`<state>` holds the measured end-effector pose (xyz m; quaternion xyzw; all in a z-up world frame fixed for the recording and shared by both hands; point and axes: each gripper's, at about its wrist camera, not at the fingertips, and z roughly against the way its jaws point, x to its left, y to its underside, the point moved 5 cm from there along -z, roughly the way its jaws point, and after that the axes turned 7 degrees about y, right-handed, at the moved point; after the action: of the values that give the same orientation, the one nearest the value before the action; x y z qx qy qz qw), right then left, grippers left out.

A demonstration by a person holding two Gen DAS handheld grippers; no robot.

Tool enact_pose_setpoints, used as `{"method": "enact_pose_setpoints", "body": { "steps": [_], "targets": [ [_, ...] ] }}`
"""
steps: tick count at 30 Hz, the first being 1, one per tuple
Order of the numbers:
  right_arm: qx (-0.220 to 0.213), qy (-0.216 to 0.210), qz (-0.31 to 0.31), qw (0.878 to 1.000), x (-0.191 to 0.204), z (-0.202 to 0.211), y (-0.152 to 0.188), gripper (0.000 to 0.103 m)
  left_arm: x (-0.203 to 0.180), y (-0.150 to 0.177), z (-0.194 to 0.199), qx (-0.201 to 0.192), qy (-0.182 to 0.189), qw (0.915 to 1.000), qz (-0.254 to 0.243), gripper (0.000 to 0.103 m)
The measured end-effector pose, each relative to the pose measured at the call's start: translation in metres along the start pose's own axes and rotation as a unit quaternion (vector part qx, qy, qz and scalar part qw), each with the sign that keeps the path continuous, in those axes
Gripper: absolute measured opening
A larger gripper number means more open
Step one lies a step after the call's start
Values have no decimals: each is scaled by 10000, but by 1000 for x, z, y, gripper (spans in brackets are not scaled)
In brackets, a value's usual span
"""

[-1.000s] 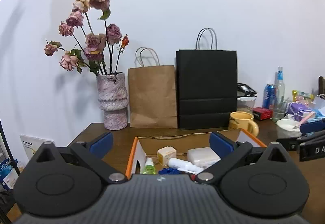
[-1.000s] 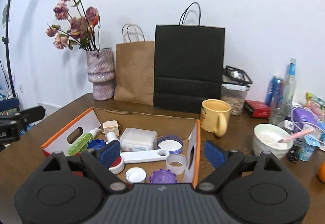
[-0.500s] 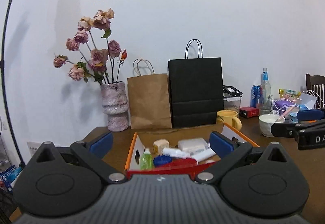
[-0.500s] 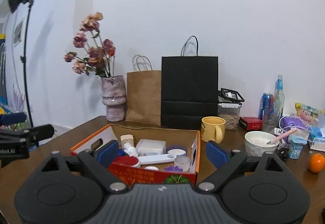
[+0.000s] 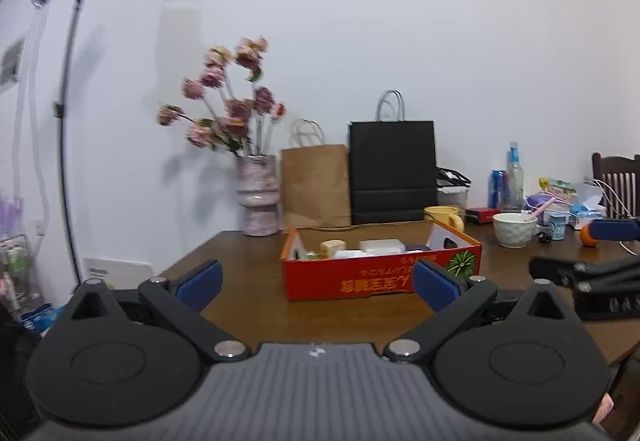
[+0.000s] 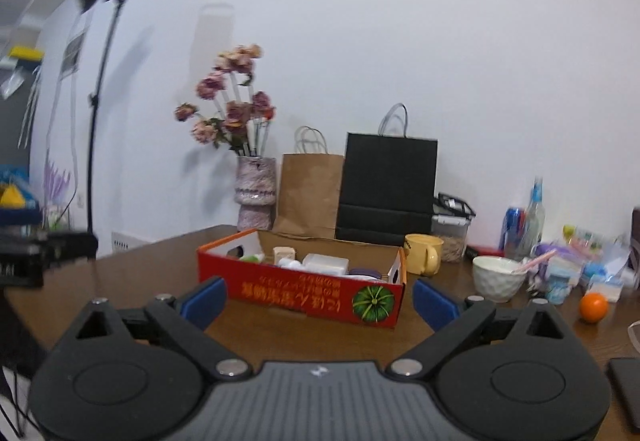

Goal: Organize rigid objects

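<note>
A red cardboard box (image 5: 380, 277) (image 6: 304, 291) with a pumpkin picture stands on the brown table (image 5: 248, 301) (image 6: 120, 281). It holds several small items: a white case (image 5: 380, 246) (image 6: 325, 264), a beige cube (image 5: 333, 247) (image 6: 284, 254), lids and small bottles, partly hidden by its wall. My left gripper (image 5: 318, 283) is open and empty, well back from the box. My right gripper (image 6: 318, 301) is open and empty, also back from it. The right gripper shows at the right edge of the left wrist view (image 5: 592, 273).
Behind the box stand a vase of dried roses (image 5: 258, 195) (image 6: 256, 193), a brown paper bag (image 5: 316, 185) (image 6: 310, 193), a black paper bag (image 5: 392, 171) (image 6: 386, 187) and a yellow mug (image 5: 444, 216) (image 6: 424, 254). A white bowl (image 5: 514, 229) (image 6: 498, 277), an orange (image 6: 594, 307), bottles and clutter sit right. A light stand (image 5: 66, 113) stands left.
Both grippers have pulled back from above the box and away from it, so the box now looks smaller and its red front wall shows. Both stay open and empty.
</note>
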<state>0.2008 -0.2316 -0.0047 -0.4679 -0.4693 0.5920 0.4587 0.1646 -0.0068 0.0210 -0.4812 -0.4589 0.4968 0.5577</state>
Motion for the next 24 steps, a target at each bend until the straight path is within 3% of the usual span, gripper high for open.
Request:
{"method": "enact_pose_setpoints", "body": {
  "steps": [4,10,24],
  "targets": [
    [-12,-83,-248,9997,11,51,16,102,1,20,38,167,-64,9990,405,103],
    [105,194,-147,9996,22,102,37,102,-18,38,84,268,65,9996,64,103],
    [54,109,-167,9998,26,108,34,102,-24,30,91,43,60,9999,-68,103]
  ]
}}
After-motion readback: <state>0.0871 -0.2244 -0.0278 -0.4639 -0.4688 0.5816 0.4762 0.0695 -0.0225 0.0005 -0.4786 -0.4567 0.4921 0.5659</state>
